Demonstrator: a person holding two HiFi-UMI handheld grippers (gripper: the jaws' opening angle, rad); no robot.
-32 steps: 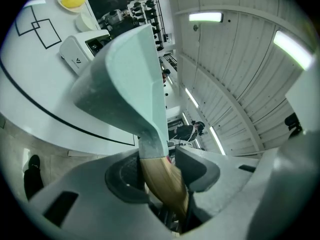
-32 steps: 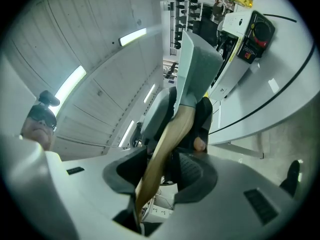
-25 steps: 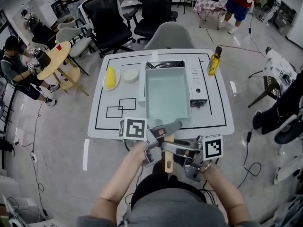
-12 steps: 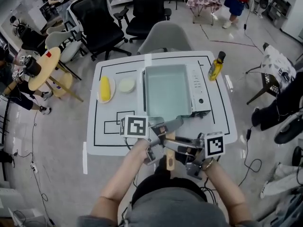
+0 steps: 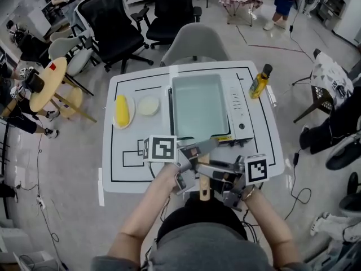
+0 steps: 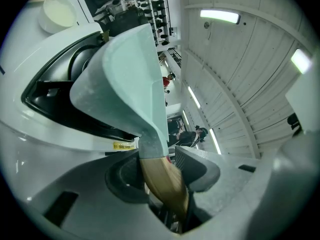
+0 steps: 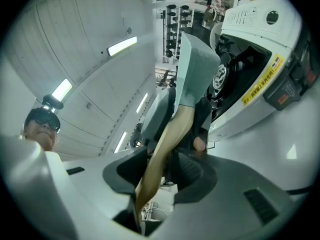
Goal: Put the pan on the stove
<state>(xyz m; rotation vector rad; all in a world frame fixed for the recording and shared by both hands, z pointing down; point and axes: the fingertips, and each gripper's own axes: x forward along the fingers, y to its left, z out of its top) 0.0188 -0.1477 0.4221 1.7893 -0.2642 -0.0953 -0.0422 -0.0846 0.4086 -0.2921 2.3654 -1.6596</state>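
A pale green rectangular pan (image 5: pixel 199 106) lies over the portable stove (image 5: pixel 241 113) in the middle of the white table (image 5: pixel 118 168). Its wooden handle (image 5: pixel 204 180) points back at me. My left gripper (image 5: pixel 197 154) and right gripper (image 5: pixel 217 173) are both shut on that handle from opposite sides. In the left gripper view, the handle (image 6: pixel 164 186) runs between the jaws of the left gripper (image 6: pixel 161 170), and the pan (image 6: pixel 131 74) rises over the stove's black burner (image 6: pixel 55 101). In the right gripper view, the right gripper (image 7: pixel 161 168) clamps the handle (image 7: pixel 167 144). Whether the pan rests on the burner I cannot tell.
A yellow item on a plate (image 5: pixel 122 110) and a white round dish (image 5: pixel 149 105) sit at the table's left. A yellow bottle (image 5: pixel 259 82) stands at the far right corner. A grey chair (image 5: pixel 194 43) is behind the table, with office chairs and people beyond.
The pan has moved away from me, farther onto the stove, and both grippers followed over the table's near edge. Both stay clamped on the handle.
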